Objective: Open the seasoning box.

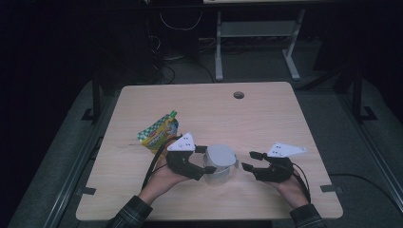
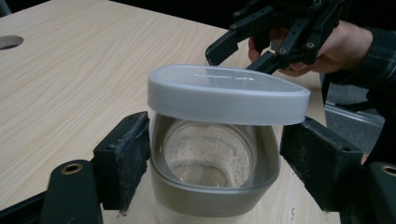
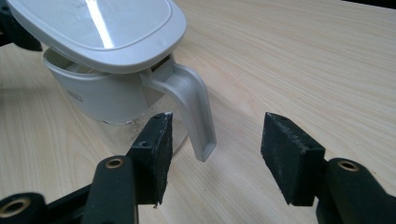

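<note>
A light wooden table (image 1: 266, 114) carries a small jug (image 1: 217, 172) near its front edge, between the person's two hands. The jug has a clear glass body set in a pale grey plastic collar, a grey lid (image 2: 227, 93) and a grey handle (image 3: 194, 111) that curves downward on the side facing the right tool. In the left gripper view the lid sits tilted, raised above the collar on the near side so the inside of the glass shows beneath it.

The left tool (image 1: 203, 162) reaches around the jug, one pad on each side of the collar. The pads (image 2: 125, 156) stand close to the collar; whether they press on it cannot be told.

The right tool (image 1: 253, 160) rests just beside the jug, its jaws spread wide and holding nothing. In the right gripper view the handle hangs just ahead of its left pad (image 3: 158, 149), apart from it.

A green and yellow pouch (image 1: 159, 133) lies on the table behind the left hand (image 1: 164, 176). A round hole (image 1: 238, 95) marks the far side of the table.
</note>
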Demonstrator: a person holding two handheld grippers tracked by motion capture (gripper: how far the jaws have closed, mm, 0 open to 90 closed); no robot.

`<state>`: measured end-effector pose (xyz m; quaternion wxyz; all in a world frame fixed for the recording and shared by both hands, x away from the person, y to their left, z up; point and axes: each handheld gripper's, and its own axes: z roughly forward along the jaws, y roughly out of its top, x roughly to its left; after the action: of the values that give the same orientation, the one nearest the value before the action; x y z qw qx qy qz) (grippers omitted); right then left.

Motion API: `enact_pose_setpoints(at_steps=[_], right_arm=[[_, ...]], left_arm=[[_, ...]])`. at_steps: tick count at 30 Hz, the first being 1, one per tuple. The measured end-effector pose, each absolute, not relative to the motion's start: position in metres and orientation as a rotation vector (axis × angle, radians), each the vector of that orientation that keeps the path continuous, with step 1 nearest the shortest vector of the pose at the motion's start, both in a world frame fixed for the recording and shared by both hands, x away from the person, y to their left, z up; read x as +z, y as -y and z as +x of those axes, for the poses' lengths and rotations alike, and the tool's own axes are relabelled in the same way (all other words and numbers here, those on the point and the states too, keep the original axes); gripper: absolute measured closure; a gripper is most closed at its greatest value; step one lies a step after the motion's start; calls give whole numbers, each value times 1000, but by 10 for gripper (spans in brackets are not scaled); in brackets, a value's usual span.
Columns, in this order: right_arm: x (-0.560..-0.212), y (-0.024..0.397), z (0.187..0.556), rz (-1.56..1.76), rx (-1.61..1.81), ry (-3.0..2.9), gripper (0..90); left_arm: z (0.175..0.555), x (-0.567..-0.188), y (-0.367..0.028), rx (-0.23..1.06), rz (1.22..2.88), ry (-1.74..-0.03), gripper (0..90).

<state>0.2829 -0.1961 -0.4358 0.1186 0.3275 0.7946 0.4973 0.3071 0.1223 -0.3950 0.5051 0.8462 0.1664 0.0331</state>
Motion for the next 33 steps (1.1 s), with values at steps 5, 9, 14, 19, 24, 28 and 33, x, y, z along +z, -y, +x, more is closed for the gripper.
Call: enact_pose_setpoints(at_steps=[5,9,14,19,24,28,33], right_arm=[[-436,196,283,957,1453,-2325,428],[-436,197,283,955,1450,-2324,428],[-437,197,283,956,1449,-2324,428],[-437,197,283,961,1448,-2326,427],[-437,197,283,962,1447,-2326,427],[-437,197,283,964,1449,-2326,427],[-438,197,283,958,1447,-2332,427]], left_arm=[[307,-395,-122,93,2044,-409,282],[307,-394,-124,110,2045,-418,326],[308,-392,-127,133,2048,-438,440],[309,-390,-130,126,2035,-446,574],[310,-389,-127,103,2039,-430,724],[309,-389,-127,92,2041,-411,879],[308,-387,-126,76,2045,-386,900]])
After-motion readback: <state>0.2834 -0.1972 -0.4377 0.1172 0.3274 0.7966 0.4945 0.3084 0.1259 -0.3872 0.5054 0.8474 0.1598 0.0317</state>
